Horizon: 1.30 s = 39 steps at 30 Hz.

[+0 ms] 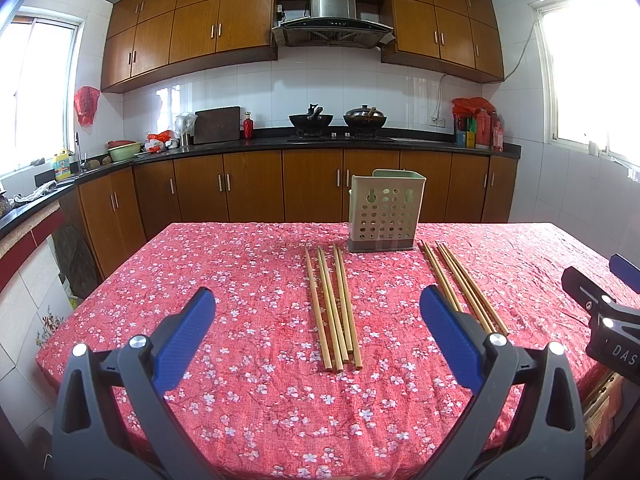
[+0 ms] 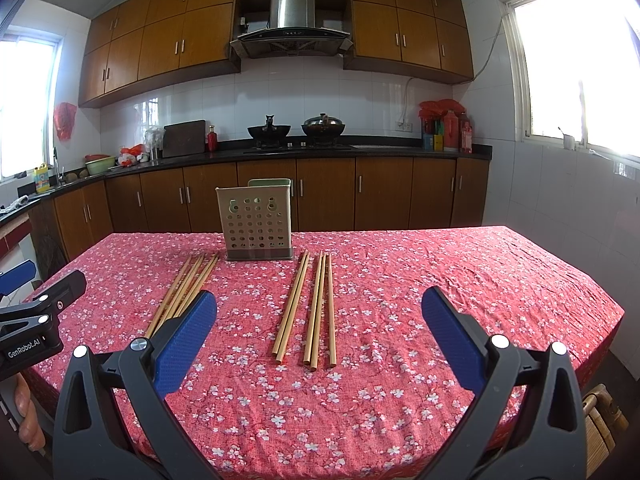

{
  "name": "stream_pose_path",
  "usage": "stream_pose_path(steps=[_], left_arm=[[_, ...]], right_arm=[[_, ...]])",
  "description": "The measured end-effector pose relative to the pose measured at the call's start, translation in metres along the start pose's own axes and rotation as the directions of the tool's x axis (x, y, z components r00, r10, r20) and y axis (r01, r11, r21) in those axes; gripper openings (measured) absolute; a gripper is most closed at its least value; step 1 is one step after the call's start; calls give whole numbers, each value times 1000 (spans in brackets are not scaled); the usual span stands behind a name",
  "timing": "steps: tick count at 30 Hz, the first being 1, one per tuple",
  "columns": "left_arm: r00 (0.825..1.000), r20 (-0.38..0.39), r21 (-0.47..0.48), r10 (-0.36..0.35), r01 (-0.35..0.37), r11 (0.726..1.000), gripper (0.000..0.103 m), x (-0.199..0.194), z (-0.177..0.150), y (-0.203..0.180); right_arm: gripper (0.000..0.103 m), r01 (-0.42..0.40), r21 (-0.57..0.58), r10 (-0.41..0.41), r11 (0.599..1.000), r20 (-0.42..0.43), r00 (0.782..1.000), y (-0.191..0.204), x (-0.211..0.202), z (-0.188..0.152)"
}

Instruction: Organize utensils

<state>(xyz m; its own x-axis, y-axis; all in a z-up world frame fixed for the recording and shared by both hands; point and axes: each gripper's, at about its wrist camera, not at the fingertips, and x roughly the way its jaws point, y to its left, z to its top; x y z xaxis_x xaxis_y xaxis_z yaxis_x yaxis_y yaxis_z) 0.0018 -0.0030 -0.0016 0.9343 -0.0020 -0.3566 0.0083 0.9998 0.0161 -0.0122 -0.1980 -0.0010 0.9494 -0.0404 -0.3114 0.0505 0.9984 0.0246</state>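
- On a table [image 1: 120,300] covered by a red cloth with small white blossoms stands a pale green plastic utensil holder [image 1: 386,210], upright near the far edge. Its facing wall is full of round holes and it sits on a grey base. What is inside it cannot be seen from these angles.
- Two loose groups of long, light wooden chopsticks lie flat on the cloth in front of the holder, well apart from each other.
- Left group of chopsticks [image 1: 334,306]: near the middle of the left wrist view, pointing roughly toward the holder's left side.
- Right group of chopsticks [image 2: 310,306]: near the middle of the right wrist view, to the right of the holder.
- Left gripper [image 1: 318,308], black with blue pads, hovers above the near side of the table, jaws spread wide, holding nothing.
- Right gripper [image 2: 319,310] is the same design, jaws likewise wide apart and empty.
- Behind the table run brown wooden kitchen cabinets [image 1: 256,184].
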Motion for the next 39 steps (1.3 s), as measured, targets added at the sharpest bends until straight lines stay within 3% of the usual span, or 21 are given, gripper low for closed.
stream_pose_path(steps=[15,22,29,30,33,36,39], left_arm=[[1000,-20,-3,5,-5,1000,99,4,-4,-2],[986,-163,-10,36,-39,999,99,44,-22,9],[945,-318,-43,80,-99,994,99,90,-28,38],[940,-331,-48,80,-102,994,99,97,-26,40],[930,-357,-52,87,-113,992,99,112,-22,48],[924,-377,-49,64,-89,995,98,128,-18,51],[911,-412,-43,19,-41,998,78,143,-17,48]], right_arm=[[101,-6,7,6,1000,-25,1000,2,2,-5],[101,0,38,6,999,-165,986,-10,36,-18],[100,34,122,4,992,-302,953,-35,82,-20],[98,34,134,11,990,-323,946,-38,92,-19],[70,39,141,20,989,-392,920,-41,121,-17],[52,24,148,45,989,-448,893,-40,145,-21],[41,-3,149,77,989,-496,865,-34,163,-27]])
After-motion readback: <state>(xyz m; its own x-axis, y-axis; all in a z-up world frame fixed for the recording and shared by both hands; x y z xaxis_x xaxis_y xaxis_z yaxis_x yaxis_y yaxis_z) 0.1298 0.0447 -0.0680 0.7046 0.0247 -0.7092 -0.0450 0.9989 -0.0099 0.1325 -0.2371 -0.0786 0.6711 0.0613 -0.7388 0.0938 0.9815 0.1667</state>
